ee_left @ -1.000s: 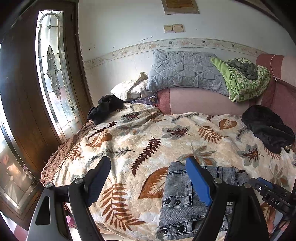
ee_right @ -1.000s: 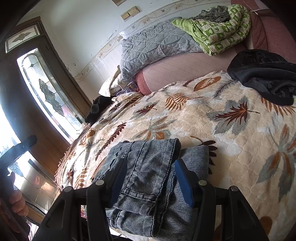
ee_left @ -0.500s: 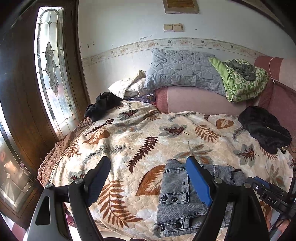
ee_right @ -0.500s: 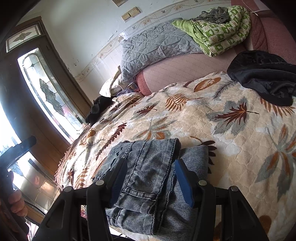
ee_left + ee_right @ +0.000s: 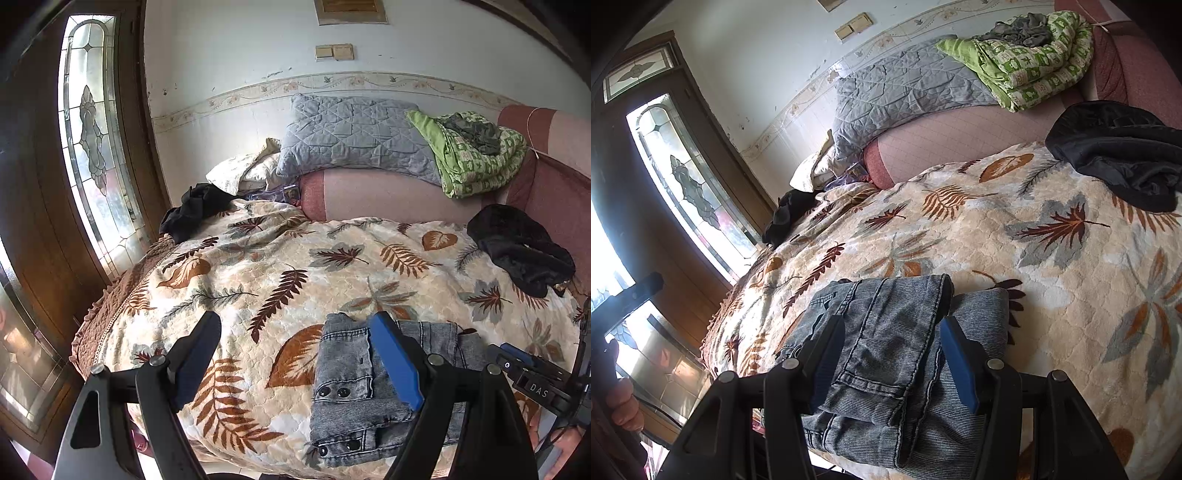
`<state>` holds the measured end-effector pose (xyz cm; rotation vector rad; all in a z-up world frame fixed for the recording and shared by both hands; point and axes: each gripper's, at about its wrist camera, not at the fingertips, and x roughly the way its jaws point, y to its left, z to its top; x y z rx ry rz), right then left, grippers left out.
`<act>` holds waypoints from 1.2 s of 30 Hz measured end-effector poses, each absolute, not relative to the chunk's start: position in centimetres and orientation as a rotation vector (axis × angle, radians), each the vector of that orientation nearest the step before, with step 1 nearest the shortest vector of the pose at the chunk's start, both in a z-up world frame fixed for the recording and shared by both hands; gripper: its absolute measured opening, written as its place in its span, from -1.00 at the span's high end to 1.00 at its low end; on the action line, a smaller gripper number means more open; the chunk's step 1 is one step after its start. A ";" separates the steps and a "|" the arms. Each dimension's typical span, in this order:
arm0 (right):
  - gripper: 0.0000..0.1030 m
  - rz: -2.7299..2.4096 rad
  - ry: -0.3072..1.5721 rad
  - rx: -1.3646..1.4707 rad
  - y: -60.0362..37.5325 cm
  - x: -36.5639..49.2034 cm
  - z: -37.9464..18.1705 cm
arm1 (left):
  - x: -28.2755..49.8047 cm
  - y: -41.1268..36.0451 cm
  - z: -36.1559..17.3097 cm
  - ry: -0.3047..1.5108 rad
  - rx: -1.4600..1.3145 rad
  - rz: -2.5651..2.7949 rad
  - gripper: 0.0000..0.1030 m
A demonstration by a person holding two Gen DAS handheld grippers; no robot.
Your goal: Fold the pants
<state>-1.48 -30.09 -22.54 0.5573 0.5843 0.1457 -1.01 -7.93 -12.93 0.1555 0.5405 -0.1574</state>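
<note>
2 grippers hover over the bed [image 5: 258, 280] here. The jeans [image 5: 354, 384] are folded into a bundle at the near edge of the leaf-print cover. Left gripper [image 5: 299, 358] is spread wide with nothing in it, its right finger over the denim. Right gripper [image 5: 894, 362] is about half open, straddling the folded jeans [image 5: 897, 332], can't tell if it's pinching them.
</note>
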 end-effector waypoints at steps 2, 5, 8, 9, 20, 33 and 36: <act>-0.12 0.147 0.585 0.558 -30.1 -1.5 -22.5 | -1.1 -8.1 -13.0 0.534 0.165 -0.164 -0.63; -0.12 0.146 0.583 0.556 -30.0 -1.5 -22.5 | -1.4 -8.5 -13.0 0.522 0.189 -0.168 -0.63; -0.12 0.146 0.582 0.554 -30.0 -1.5 -22.5 | -1.7 -8.9 -13.1 0.512 0.202 -0.172 -0.63; -0.12 0.146 0.584 0.551 -30.0 -1.5 -22.4 | -1.7 -9.0 -13.1 0.511 0.204 -0.173 -0.63; -0.12 0.099 0.569 0.534 -32.0 -3.0 -22.4 | -2.0 -9.9 -13.2 0.518 0.187 -0.191 -0.63; -0.12 0.117 0.567 0.512 -31.1 -2.8 -22.2 | -2.3 -10.3 -13.1 0.519 0.194 -0.202 -0.63; -0.12 0.117 0.570 0.504 -30.9 -2.8 -22.2 | -2.3 -10.1 -13.1 0.516 0.187 -0.201 -0.63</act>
